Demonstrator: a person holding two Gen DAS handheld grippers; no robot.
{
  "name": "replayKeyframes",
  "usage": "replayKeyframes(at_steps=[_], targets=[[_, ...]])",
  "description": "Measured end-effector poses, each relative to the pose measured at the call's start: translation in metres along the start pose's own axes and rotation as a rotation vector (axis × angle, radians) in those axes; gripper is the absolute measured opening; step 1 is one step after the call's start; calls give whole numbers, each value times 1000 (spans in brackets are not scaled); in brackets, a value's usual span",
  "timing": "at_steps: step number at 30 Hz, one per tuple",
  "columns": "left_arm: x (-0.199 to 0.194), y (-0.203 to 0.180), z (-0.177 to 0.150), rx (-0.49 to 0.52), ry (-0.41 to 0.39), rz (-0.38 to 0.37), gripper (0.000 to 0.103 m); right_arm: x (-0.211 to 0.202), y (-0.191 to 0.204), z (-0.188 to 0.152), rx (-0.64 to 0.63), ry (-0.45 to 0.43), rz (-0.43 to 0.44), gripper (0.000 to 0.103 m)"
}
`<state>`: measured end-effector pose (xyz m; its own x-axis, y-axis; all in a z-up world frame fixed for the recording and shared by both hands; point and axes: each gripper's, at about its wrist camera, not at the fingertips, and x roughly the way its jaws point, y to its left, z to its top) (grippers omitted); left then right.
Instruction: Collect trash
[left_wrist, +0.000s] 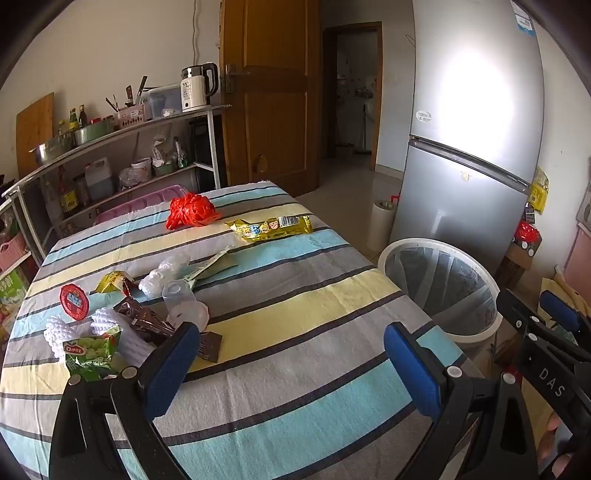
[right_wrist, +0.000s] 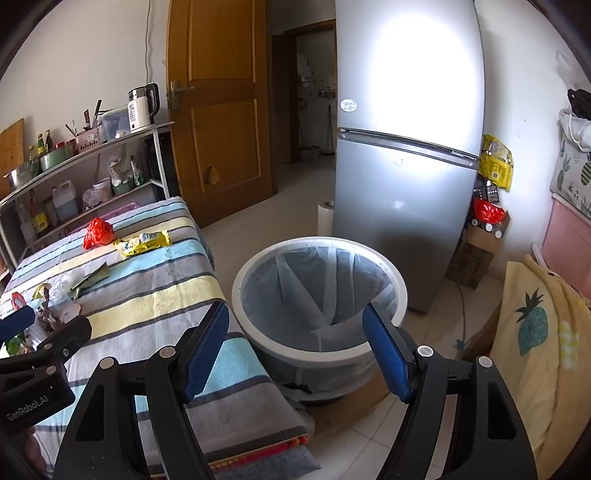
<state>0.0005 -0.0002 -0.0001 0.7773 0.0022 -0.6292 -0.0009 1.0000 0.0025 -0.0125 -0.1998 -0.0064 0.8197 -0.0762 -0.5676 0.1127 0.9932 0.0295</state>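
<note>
A: Where's the trash?
B: Wrappers (left_wrist: 140, 317) lie scattered on the striped table (left_wrist: 295, 295), beside the lined bin (right_wrist: 319, 295).
A: And the grippers?
B: Left gripper (left_wrist: 291, 354) and right gripper (right_wrist: 295, 347) both gape empty, probably ready to grab.

Both grippers tilt downward with jaws spread wide and empty, the left gripper (left_wrist: 291, 345) above the table (left_wrist: 295, 295), the right gripper (right_wrist: 295, 328) beside it past the table's edge, a fingertip (left_wrist: 552, 424) showing behind its handle.
</note>
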Motion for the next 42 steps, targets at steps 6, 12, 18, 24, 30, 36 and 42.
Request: replayKeyframes(at_steps=[6, 12, 18, 24, 30, 36, 42], targets=[[2, -1, 1, -4, -6, -4, 101, 0, 0, 0, 1, 2, -1, 75], [-3, 3, 2, -8, -16, -4, 101, 0, 1, -1, -2, 0, 0, 75], [-3, 4, -1, -11, -18, -5, 101, -1, 1, 0, -3, 0, 1, 75], [-2, 3, 0, -10, -16, -7, 101, -4, 3, 1, -5, -1, 0, 75], [-3, 3, 1, -9, -17, -7, 101, -3, 3, 0, -8, -1, 0, 75], [-4, 3, 1, -8, -18, -9, 101, -2, 4, 0, -8, -3, -1, 75], [-4, 3, 1, -7, -19, -9, 101, -2, 3, 0, -7, -1, -1, 75]])
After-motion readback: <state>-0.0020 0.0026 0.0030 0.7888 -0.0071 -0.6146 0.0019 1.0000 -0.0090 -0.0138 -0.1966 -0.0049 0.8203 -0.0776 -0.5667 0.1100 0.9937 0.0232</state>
